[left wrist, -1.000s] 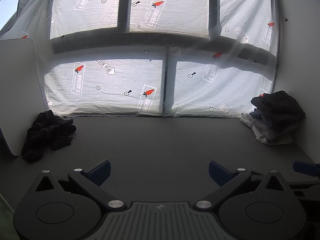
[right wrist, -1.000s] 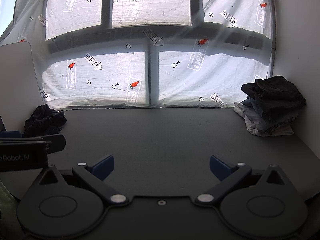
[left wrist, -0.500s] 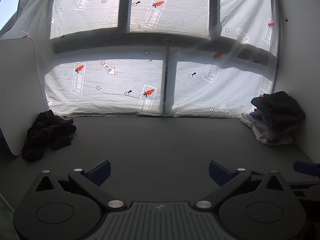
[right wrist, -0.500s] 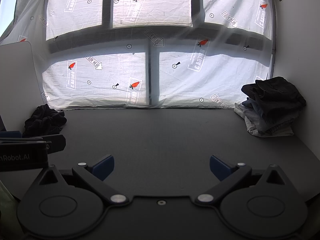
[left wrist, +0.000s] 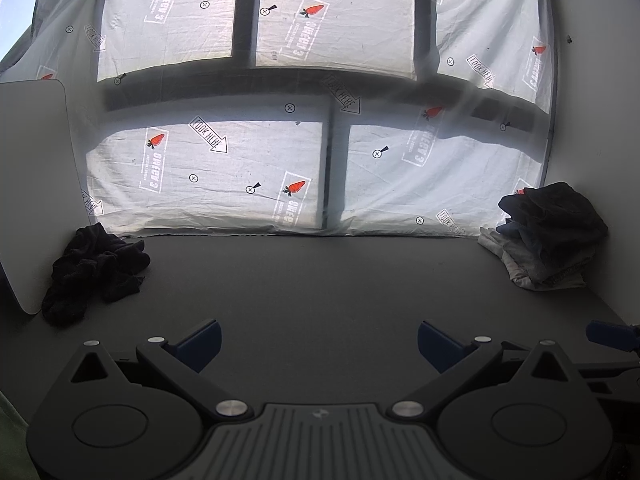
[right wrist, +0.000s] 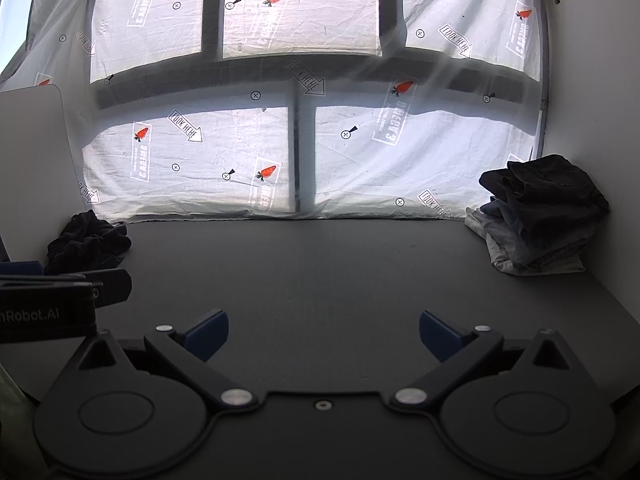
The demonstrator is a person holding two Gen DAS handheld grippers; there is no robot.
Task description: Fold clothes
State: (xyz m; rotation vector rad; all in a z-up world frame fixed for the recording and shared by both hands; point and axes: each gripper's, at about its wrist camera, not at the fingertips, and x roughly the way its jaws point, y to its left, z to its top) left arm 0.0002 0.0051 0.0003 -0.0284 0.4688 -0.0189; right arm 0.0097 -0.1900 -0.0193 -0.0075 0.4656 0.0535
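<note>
Left wrist: your left gripper (left wrist: pixel 318 342) is spread, empty, over the dark table (left wrist: pixel 320 280). Crumpled black garment (left wrist: pixel 94 270) far left, folded stack (left wrist: pixel 548 236) far right, printed sheet (left wrist: pixel 280 160) behind.

Right wrist: your right gripper (right wrist: pixel 324 338) is likewise released and empty; the left one hides part of the garment.

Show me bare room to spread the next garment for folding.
The dark table is bare between the crumpled black garment at far left and the folded stack at far right. Both far corners are crowded.

Both wrist views low over the table (left wrist: pixel 320 280), facing the window (left wrist: pixel 208 176), right view further right, sharing pile (left wrist: pixel 94 272) and stack (right wrist: pixel 540 216)
</note>
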